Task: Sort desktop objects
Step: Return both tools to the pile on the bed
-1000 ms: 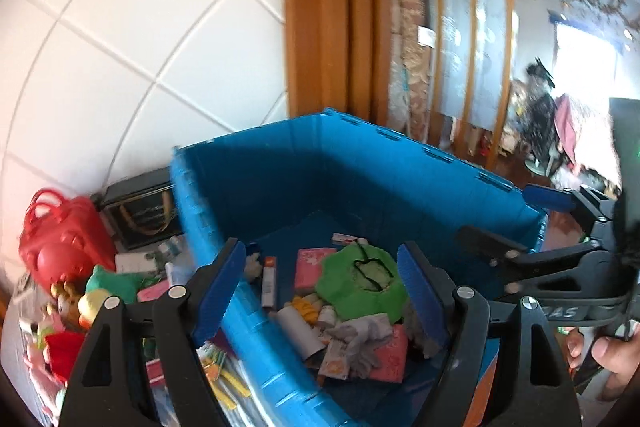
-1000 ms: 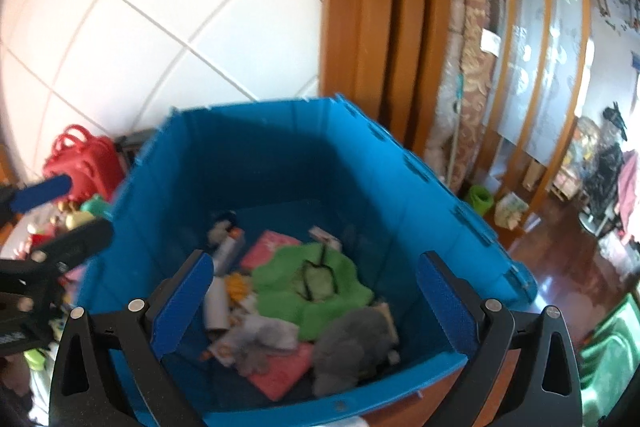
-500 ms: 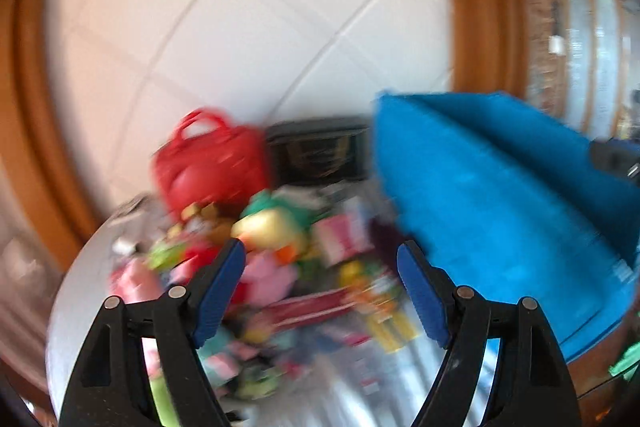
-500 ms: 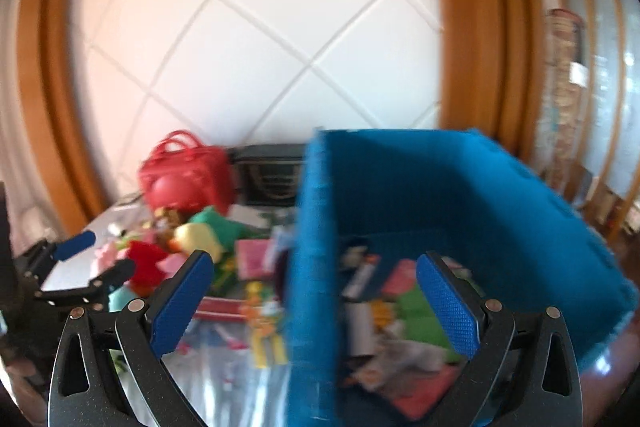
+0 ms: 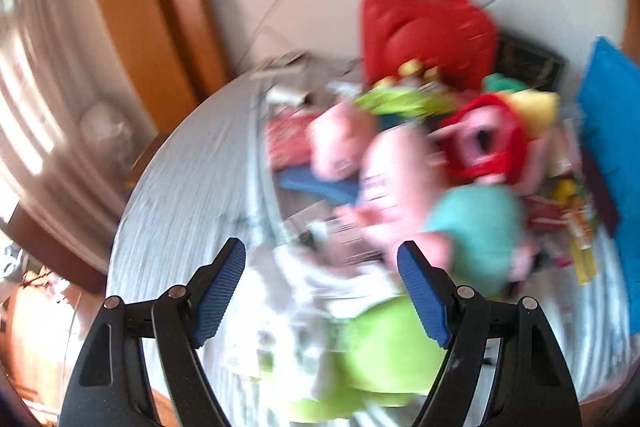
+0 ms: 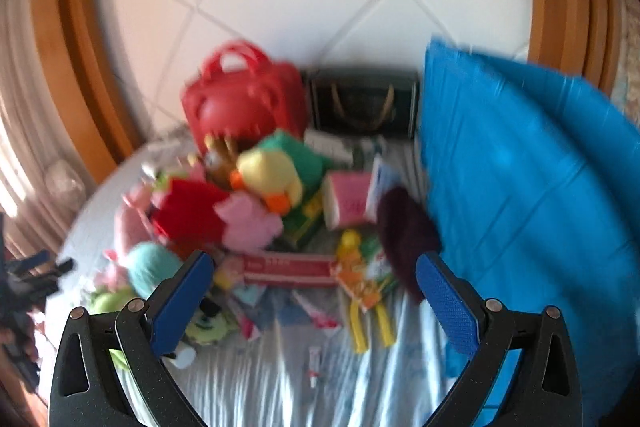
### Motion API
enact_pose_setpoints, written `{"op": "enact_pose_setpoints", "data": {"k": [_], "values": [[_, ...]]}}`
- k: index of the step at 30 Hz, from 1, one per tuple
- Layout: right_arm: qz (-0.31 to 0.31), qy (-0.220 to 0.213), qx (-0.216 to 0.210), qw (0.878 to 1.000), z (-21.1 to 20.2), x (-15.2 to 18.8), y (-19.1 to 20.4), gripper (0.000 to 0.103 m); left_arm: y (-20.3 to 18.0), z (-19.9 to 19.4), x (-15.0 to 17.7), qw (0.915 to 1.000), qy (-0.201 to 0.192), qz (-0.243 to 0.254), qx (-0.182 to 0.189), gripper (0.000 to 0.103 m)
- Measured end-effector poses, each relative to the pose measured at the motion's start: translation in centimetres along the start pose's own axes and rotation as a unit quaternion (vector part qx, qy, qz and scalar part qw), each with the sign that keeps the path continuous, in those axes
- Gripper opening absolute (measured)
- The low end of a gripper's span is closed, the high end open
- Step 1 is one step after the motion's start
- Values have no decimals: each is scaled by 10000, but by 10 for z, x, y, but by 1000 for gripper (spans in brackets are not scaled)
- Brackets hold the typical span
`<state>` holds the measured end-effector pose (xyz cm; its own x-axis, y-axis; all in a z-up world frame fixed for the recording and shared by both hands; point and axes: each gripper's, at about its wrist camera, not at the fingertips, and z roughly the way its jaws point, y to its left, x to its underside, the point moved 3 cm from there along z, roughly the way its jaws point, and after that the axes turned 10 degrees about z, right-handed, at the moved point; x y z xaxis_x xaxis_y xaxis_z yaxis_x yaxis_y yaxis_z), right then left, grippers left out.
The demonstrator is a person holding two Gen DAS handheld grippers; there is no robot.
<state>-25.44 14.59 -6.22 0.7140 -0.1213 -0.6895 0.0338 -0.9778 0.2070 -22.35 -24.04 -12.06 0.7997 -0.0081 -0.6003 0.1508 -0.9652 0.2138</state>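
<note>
A heap of plush toys and small packets lies on a cloth-covered table (image 6: 280,379). A blue bin (image 6: 532,195) stands at the table's right side; its edge shows in the left wrist view (image 5: 608,115). My left gripper (image 5: 322,291) is open and empty above a green plush (image 5: 384,351), close to a pink pig plush (image 5: 396,183). My right gripper (image 6: 310,299) is open and empty above a long red box (image 6: 288,269) and a yellow figure (image 6: 354,255). The left gripper also shows at the right wrist view's left edge (image 6: 36,275). Both views are blurred.
A red handbag (image 6: 244,99) and a black bag (image 6: 362,105) stand against the tiled wall behind the heap. A yellow duck plush (image 6: 272,177), a red plush (image 6: 188,211) and a dark purple item (image 6: 404,227) lie in the heap. Wooden frames flank the wall.
Both grippers have swung left, away from the inside of the blue bin and over the heap on the table. Both have stayed open and empty.
</note>
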Motion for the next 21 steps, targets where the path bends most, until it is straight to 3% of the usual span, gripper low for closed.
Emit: {"op": "enact_pose_setpoints", "data": {"k": [4, 11, 13, 14, 15, 18, 21], "values": [[184, 505, 337, 9980, 51, 27, -9, 103, 32, 36, 12, 9991, 390, -181, 21, 78], [491, 1187, 615, 9898, 99, 62, -27, 103, 13, 85, 7, 9909, 921, -158, 970, 78], [478, 1240, 660, 9889, 104, 65, -29, 103, -1, 101, 12, 9853, 1232, 13, 1183, 66], [453, 1258, 692, 9886, 106, 66, -30, 103, -7, 105, 15, 9833, 1351, 105, 1217, 44], [434, 1267, 708, 9885, 110, 66, -31, 103, -11, 110, 18, 9815, 1451, 152, 1242, 30], [410, 1308, 684, 9882, 121, 63, -30, 103, -13, 111, 17, 9838, 1358, 117, 1166, 14], [435, 1406, 588, 9874, 137, 60, -28, 103, -2, 104, 2, 9897, 1082, -54, 933, 12]]}}
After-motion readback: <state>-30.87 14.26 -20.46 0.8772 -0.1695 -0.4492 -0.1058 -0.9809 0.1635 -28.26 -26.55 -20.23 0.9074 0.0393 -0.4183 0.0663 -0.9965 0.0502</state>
